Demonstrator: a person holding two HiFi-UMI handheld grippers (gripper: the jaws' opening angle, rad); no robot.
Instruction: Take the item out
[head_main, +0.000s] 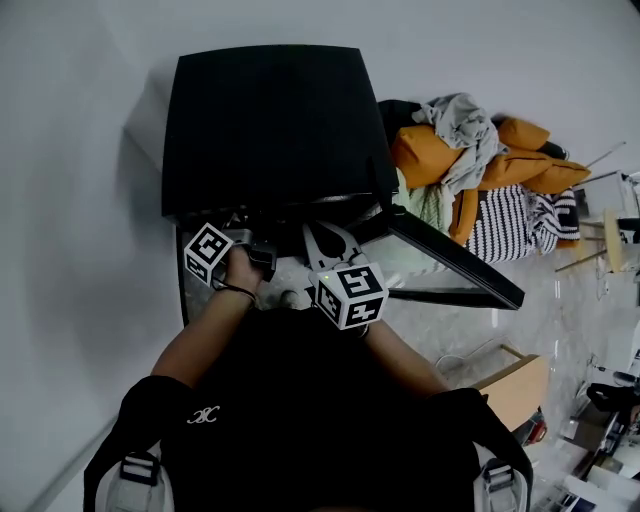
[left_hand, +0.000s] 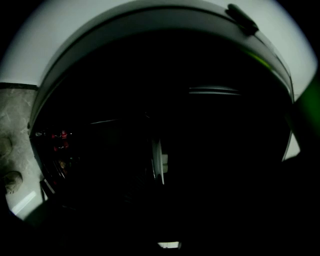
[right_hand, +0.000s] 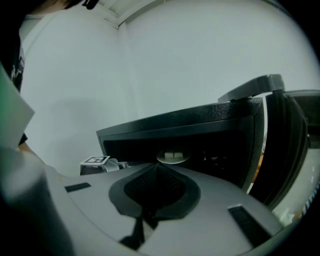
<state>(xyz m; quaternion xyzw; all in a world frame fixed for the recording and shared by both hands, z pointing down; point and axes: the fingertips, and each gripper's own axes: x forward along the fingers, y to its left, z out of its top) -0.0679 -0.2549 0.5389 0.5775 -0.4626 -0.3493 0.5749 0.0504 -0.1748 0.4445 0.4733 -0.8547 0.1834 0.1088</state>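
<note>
A black oven-like box (head_main: 270, 120) stands against the white wall with its door (head_main: 450, 265) swung open to the right. In the right gripper view, a small white plate (right_hand: 172, 157) with pale lumps on it sits inside the cavity, just beyond my right gripper (right_hand: 157, 167). That gripper's jaws are shut with nothing in them. It is at the opening (head_main: 318, 240). My left gripper (head_main: 262, 255) reaches into the box at the left. Its view is nearly black, showing only a pale disc (left_hand: 158, 161) edge-on ahead. The dark hides its jaws.
A heap of orange, grey and striped cloth (head_main: 490, 170) lies right of the box. The box rests on a pale stone surface (left_hand: 15, 125). A wooden piece of furniture (head_main: 515, 385) stands at the lower right. The open door blocks the right side.
</note>
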